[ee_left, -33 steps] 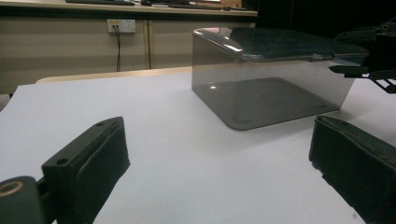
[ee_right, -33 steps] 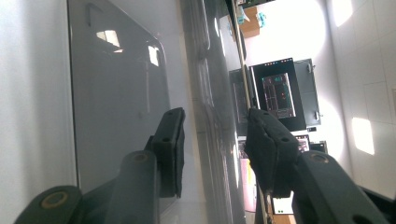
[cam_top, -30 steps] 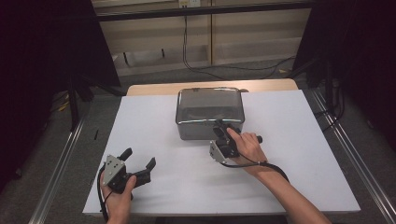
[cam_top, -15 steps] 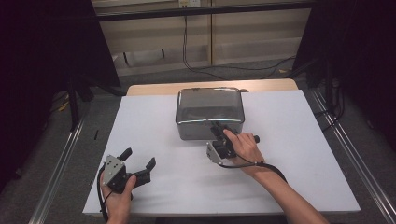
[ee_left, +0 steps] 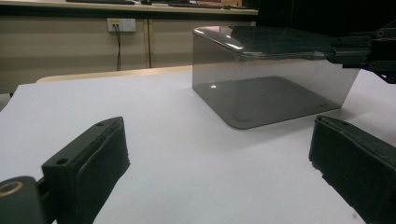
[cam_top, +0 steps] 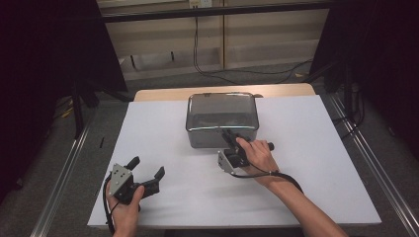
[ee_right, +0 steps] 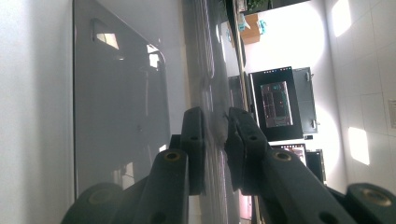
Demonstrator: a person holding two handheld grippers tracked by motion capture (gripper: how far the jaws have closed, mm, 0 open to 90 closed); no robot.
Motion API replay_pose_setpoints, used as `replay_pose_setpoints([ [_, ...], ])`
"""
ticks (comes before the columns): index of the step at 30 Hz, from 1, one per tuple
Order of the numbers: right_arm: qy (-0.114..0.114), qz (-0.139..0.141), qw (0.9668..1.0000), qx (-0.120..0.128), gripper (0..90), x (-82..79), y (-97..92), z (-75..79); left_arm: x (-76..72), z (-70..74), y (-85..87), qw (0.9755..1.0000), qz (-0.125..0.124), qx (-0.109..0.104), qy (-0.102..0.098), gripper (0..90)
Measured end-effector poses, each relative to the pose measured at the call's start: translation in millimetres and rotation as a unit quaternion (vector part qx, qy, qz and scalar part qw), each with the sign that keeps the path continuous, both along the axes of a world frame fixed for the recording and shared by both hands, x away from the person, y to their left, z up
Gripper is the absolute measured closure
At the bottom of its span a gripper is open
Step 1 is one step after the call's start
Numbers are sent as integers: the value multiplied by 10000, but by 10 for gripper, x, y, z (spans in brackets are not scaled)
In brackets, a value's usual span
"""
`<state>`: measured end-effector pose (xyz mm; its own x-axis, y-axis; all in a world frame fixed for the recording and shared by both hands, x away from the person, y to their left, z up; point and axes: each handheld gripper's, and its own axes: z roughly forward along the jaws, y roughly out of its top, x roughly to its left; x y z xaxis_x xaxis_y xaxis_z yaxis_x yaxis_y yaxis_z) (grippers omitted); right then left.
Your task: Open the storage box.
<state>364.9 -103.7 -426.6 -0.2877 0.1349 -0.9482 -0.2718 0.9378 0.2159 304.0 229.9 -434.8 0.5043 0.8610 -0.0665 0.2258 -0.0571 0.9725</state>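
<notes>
A smoky grey see-through box (cam_top: 221, 113) stands on the white table (cam_top: 306, 148), a little back of centre. My right gripper (cam_top: 228, 134) reaches the box's near wall from the front, with the hand over its body. In the right gripper view its jaws (ee_right: 215, 116) have just been closing and stand one on each side of that thin wall (ee_right: 116, 93), pressing on its edge. My left gripper (cam_top: 146, 167) rests at the table's front left, open, with nothing but bare table between its jaws (ee_left: 217, 135). The left gripper view also shows the box (ee_left: 271, 88) and the right gripper (ee_left: 359, 49) at its rim.
A wooden tabletop edge (cam_top: 163, 94) shows behind the white sheet. Metal rails (cam_top: 64, 173) run along both sides of the table. Cables (cam_top: 217, 69) hang by the back wall, and dark curtains close in left and right.
The right hand has settled a touch lower at the box's near wall, its jaws drawn onto the wall. The left hand and the box have not moved.
</notes>
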Motion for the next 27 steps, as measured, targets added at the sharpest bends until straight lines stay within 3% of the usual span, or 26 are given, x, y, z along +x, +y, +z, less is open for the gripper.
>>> replay_pose_setpoints([
  [13, -18, 25, 10000, 52, 787, 2, -11, 22, 5, -4, 5, 10000, -18, 8, 25, 43],
  [27, -81, 5, 9998, 167, 796, 9, -30, 100, 49, -12, -61, 9996, -255, 62, 135, 38],
])
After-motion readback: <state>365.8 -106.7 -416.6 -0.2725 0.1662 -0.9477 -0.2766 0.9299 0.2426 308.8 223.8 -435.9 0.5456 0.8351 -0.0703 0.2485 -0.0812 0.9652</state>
